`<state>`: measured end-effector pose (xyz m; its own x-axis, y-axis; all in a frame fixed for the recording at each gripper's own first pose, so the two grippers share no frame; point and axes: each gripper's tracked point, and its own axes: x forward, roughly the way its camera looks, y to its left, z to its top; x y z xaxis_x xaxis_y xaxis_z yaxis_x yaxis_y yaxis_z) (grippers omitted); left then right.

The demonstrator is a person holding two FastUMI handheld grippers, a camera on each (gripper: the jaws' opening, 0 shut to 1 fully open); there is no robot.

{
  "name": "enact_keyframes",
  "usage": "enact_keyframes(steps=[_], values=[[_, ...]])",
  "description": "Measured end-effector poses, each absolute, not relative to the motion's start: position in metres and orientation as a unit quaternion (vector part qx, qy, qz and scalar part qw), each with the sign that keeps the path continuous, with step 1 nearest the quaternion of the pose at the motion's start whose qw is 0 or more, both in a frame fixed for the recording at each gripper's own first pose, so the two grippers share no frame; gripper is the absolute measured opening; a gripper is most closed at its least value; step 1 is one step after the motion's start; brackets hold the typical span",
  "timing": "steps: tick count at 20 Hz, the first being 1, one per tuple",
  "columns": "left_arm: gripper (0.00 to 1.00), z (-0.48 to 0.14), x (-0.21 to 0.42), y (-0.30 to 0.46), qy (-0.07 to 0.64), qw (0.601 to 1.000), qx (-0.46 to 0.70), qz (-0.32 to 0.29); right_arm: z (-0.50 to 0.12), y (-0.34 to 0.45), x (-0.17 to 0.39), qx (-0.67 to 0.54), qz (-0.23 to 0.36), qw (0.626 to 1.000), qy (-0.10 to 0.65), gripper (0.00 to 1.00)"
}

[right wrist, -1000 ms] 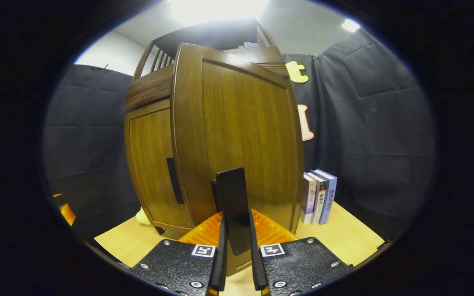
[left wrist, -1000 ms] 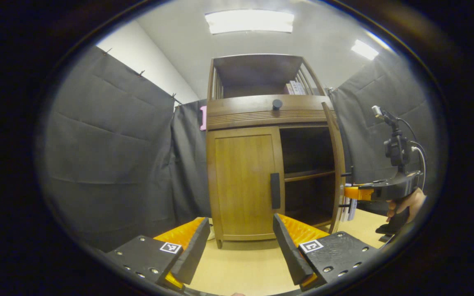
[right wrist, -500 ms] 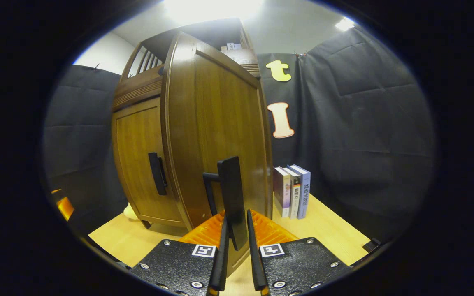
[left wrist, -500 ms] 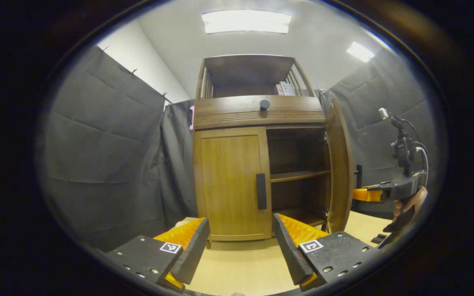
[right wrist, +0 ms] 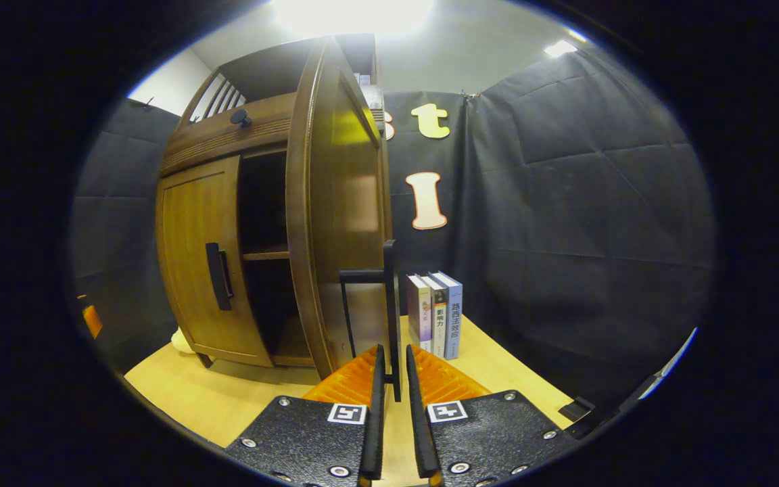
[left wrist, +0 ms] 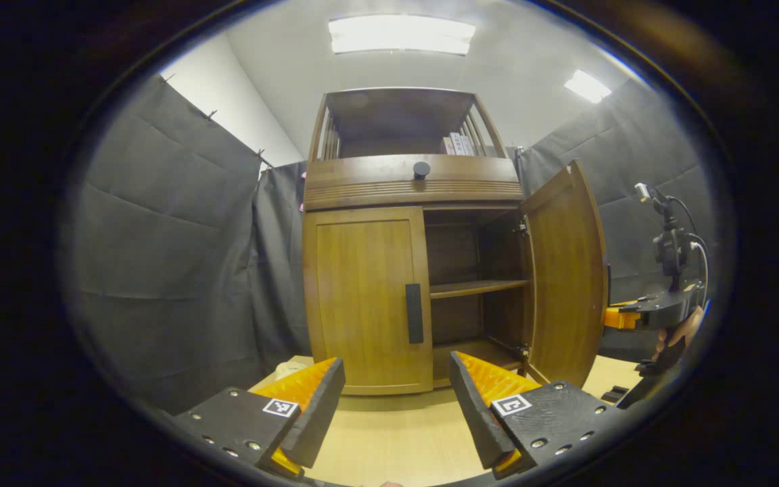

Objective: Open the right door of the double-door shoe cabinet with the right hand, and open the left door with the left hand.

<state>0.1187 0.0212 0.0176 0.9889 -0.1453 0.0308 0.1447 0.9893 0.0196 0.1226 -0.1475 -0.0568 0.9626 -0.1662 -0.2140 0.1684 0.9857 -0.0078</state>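
The wooden shoe cabinet (left wrist: 410,182) stands ahead in the left gripper view. Its left door (left wrist: 362,297) is closed, with a dark vertical handle (left wrist: 414,313). Its right door (left wrist: 565,277) is swung wide open, baring a shelf (left wrist: 474,289) inside. My left gripper (left wrist: 396,406) is open, well short of the left door and holding nothing. In the right gripper view, my right gripper (right wrist: 391,399) is shut on the right door's dark handle (right wrist: 389,311), with the right door (right wrist: 332,223) edge-on. The right gripper (left wrist: 640,314) and a hand (left wrist: 680,331) also appear at the right of the left gripper view.
Three books (right wrist: 435,314) stand upright on the light wooden floor (right wrist: 241,399) beside the cabinet's right side. More books (left wrist: 456,144) sit on the cabinet's top shelf. Black cloth walls (left wrist: 166,257) close in on both sides. A small dark knob (left wrist: 421,168) sits on the drawer front.
The right gripper has swung the right door further open, from about half open to wide open. The left gripper view has shifted slightly; the left gripper stays open.
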Motion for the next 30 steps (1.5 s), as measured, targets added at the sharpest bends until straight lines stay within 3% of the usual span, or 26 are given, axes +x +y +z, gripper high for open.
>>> enact_keyframes(steps=[6, 9, 11, 12, 14, 19, 20, 21, 24, 25, 26, 30], values=[[0.94, 0.020, 0.145, 0.016, -0.019, 0.995, 0.016, -0.094, -0.052, -0.196, 0.105, -0.010, -0.138, 0.985, 0.106, 0.21], [0.94, 0.025, 0.163, 0.007, -0.023, 0.994, 0.022, -0.101, -0.044, -0.218, 0.092, -0.012, -0.162, 0.982, 0.099, 0.27], [0.94, 0.027, 0.179, 0.004, -0.026, 0.994, 0.022, -0.104, -0.040, -0.218, 0.081, -0.006, -0.159, 0.983, 0.094, 0.24], [0.88, 0.027, 0.187, 0.003, -0.026, 0.994, 0.022, -0.104, -0.039, -0.218, 0.076, -0.008, -0.160, 0.983, 0.093, 0.27], [0.88, 0.030, 0.203, 0.001, -0.030, 0.994, 0.021, -0.103, -0.035, -0.213, 0.067, -0.012, -0.155, 0.984, 0.088, 0.30], [0.88, 0.040, 0.251, -0.007, -0.037, 0.995, 0.020, -0.095, -0.023, -0.181, 0.059, -0.003, -0.129, 0.990, 0.065, 0.92], [0.94, 0.041, 0.261, -0.008, -0.037, 0.995, 0.019, -0.093, -0.018, -0.178, 0.058, -0.002, -0.123, 0.991, 0.060, 0.94], [0.88, 0.043, 0.272, -0.010, -0.038, 0.995, 0.017, -0.091, -0.014, -0.175, 0.058, -0.002, -0.118, 0.991, 0.055, 0.94], [0.88, 0.042, 0.302, -0.011, -0.042, 0.995, 0.015, -0.088, -0.017, -0.160, 0.056, -0.007, -0.107, 0.993, 0.049, 0.94], [0.94, 0.041, 0.312, -0.014, -0.040, 0.995, 0.015, -0.088, -0.019, -0.154, 0.058, -0.008, -0.104, 0.993, 0.049, 0.94], [0.88, 0.038, 0.321, -0.015, -0.037, 0.995, 0.012, -0.089, -0.022, -0.151, 0.060, -0.006, -0.100, 0.994, 0.052, 0.96], [0.88, 0.020, 0.352, -0.014, -0.024, 0.996, -0.008, -0.091, -0.028, -0.146, 0.067, -0.003, -0.091, 0.994, 0.063, 0.94]])
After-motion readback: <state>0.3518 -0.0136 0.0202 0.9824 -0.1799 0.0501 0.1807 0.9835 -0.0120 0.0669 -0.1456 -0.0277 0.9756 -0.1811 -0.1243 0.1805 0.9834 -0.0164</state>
